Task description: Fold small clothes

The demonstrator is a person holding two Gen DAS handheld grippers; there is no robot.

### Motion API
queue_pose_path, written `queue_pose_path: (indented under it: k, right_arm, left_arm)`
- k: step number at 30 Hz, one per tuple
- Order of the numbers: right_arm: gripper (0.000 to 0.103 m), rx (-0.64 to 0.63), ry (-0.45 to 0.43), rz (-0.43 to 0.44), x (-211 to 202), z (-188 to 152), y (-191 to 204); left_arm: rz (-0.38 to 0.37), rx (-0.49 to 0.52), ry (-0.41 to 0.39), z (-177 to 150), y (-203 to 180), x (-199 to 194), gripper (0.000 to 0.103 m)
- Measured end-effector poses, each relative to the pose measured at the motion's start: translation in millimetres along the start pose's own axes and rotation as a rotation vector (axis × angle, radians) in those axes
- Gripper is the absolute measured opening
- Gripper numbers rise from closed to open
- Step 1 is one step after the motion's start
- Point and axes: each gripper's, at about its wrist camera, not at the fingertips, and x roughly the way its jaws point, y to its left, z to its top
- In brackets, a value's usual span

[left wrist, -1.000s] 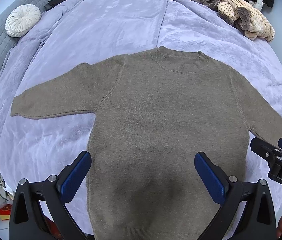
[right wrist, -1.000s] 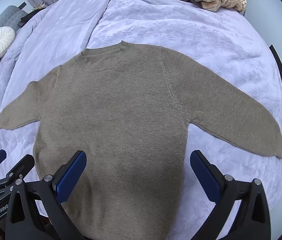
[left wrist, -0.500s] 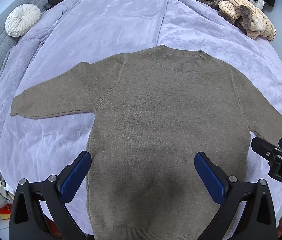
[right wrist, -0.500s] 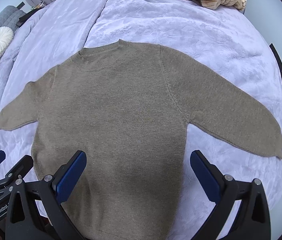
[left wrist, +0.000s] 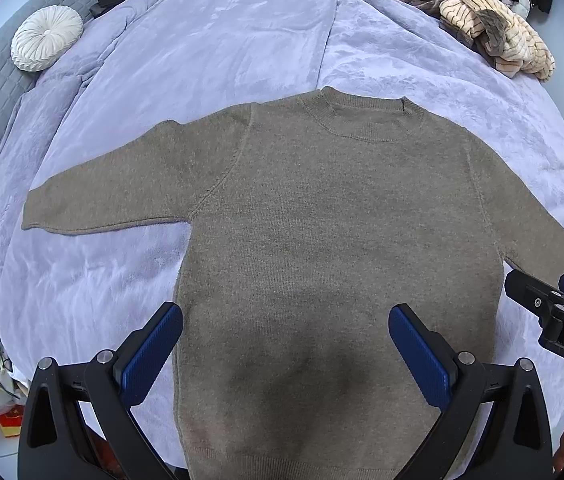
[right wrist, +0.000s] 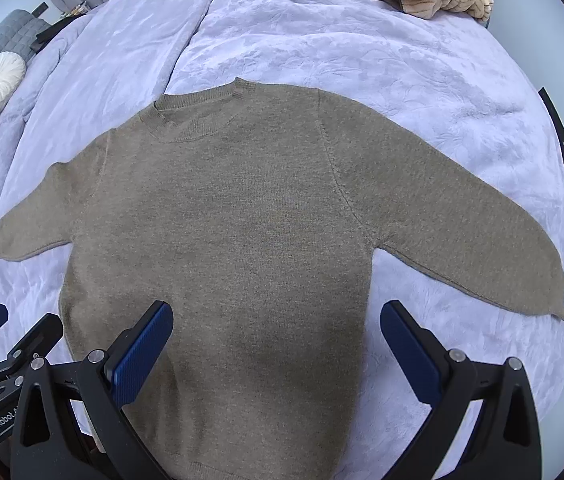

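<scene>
While the left gripper (left wrist: 285, 344) hovers with jaws wide and empty, the brown sweater (left wrist: 321, 240) lies flat on the lavender bed (left wrist: 222, 40), collar away, hem nearest, long axis running hem to neck. It looks soft, light and limp, so I'd pinch a sleeve cuff (left wrist: 32, 216). Over to the right gripper (right wrist: 276, 340): jaws wide too, holding nothing, with 1 sleeve (right wrist: 461, 224) spread out to the right.

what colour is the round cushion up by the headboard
White, with pleats running to a centre button. The round cushion shows best in the left wrist view.
</scene>
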Motion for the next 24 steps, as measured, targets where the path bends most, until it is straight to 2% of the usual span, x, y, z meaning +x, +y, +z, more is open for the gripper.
queue_pose_path:
  k: [9,16,24]
  right_arm:
    - [0.103,0.003,0.001,0.002,1,0,0]
    - [0.103,0.004,0.007,0.003,6,1,2]
    - [0.103,0.0,0.016,-0.011,7,0,5]
  left_arm:
    - [-0.042,-0.022,0.007,0,2,1,0.103]
    - [0.009,-0.02,0.008,0,7,3,0.103]
    - [-0.016,-0.04,0.027,4,14,5,0.103]
